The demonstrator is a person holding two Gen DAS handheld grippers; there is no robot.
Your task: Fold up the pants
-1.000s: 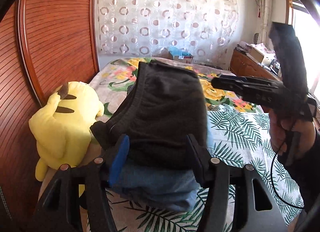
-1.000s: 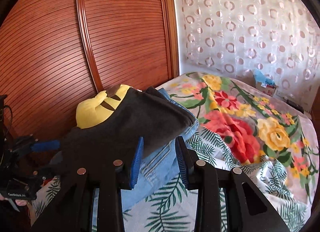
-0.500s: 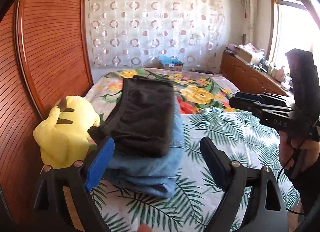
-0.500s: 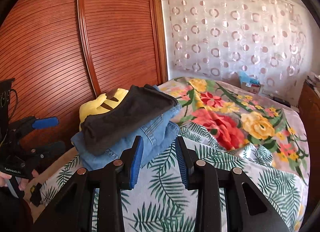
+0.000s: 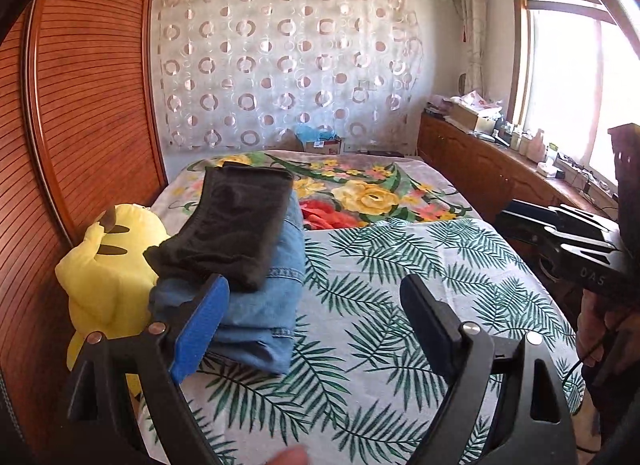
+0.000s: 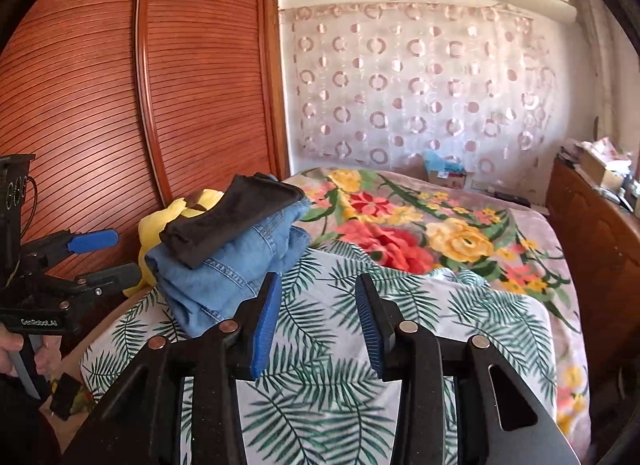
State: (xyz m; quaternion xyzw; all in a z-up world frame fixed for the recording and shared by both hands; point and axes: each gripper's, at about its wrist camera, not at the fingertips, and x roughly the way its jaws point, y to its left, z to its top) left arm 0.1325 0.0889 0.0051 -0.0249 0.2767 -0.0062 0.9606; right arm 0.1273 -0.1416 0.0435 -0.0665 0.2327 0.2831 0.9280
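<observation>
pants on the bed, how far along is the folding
Done: the dark pants lie folded on top of folded jeans, stacked beside the yellow plush toy. In hand: nothing. The left gripper is open and empty, and the right gripper, its jaws just opening, holds nothing too. Left: no unfolded pants show on the bed, so folding looks finished.
</observation>
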